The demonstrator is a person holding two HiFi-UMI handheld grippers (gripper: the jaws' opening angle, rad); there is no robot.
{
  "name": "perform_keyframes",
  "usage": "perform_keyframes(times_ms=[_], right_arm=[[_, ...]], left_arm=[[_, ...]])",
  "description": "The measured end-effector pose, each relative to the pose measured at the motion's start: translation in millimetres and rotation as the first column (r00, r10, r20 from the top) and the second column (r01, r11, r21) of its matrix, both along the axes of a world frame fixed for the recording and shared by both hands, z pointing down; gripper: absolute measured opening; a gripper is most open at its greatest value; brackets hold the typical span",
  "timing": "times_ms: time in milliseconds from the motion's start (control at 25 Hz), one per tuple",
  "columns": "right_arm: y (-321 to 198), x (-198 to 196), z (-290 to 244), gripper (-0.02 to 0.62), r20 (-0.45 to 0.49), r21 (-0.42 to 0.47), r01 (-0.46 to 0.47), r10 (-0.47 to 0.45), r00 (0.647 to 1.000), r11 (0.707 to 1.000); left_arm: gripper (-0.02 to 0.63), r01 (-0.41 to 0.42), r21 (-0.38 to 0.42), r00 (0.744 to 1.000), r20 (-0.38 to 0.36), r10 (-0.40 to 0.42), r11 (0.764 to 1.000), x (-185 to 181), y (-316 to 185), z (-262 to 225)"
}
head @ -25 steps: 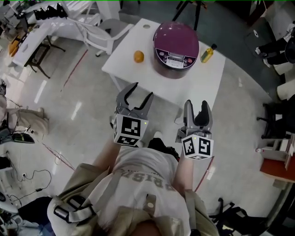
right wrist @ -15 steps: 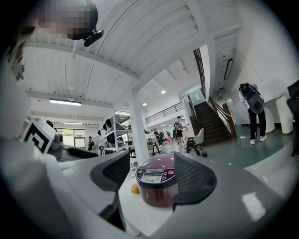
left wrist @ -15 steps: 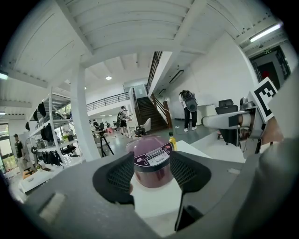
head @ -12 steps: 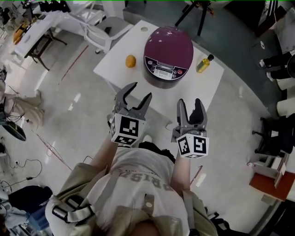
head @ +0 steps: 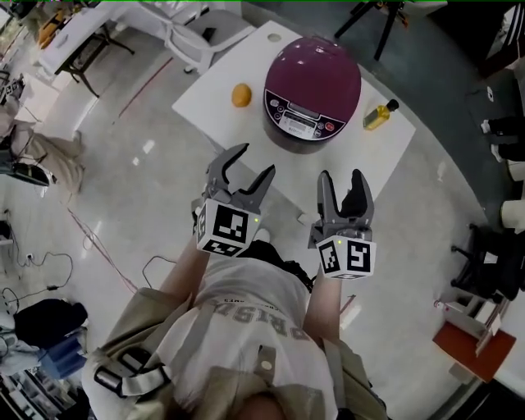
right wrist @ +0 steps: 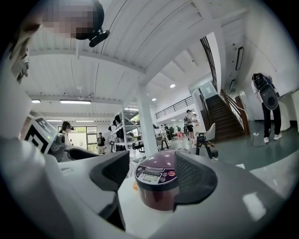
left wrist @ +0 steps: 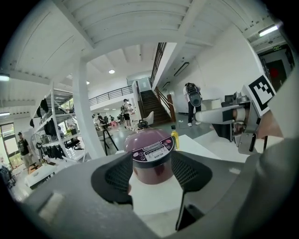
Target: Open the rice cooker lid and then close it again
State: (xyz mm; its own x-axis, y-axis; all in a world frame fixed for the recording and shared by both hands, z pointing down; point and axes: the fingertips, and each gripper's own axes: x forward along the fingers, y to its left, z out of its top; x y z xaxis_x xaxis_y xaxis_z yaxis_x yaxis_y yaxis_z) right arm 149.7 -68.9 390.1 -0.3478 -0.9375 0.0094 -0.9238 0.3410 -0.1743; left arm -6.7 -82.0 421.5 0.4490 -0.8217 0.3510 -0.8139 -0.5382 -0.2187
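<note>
A purple rice cooker (head: 312, 82) stands on a small white table (head: 361, 164), its lid down and its control panel facing me. My left gripper (head: 251, 167) and right gripper (head: 340, 182) hover side by side over the floor, short of the table's near edge and apart from the cooker. Both are open and hold nothing; the left jaws have just opened slightly further. The left gripper view frames the cooker (left wrist: 152, 156) between the jaws of the left gripper (left wrist: 152, 179). The right gripper view shows the cooker (right wrist: 156, 184) beyond the right gripper (right wrist: 154, 173).
An orange (head: 240, 95) lies left of the cooker and a small bottle of yellow liquid (head: 380, 115) right of it. A white chair (head: 201, 33) and desks stand at the upper left, and a tripod (head: 385, 20) behind the table. Cables (head: 98, 246) trail on the floor at the left.
The person has stepped towards the table: cooker and table now sit closer to both grippers in the head view. Both grippers stay side by side with nothing in them.
</note>
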Motion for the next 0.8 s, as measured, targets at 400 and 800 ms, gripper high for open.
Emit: perform_keyframes(times_ms=[400, 800], right_arm=[[-34, -11, 14, 0.285, -0.076, -0.043, 0.014, -0.017, 0.997, 0.999], [-69, -35, 32, 0.307, -0.217, -0.123, 0.074, -0.100, 0.971, 0.990]], left_arm=[[0.291, -0.044, -0.028, 0.998, 0.045, 0.045, 0.999, -8, -33, 14], [0.333, -0.252, -0.049, 0.960, 0.116, 0.256, 0.966, 4, -80, 28]])
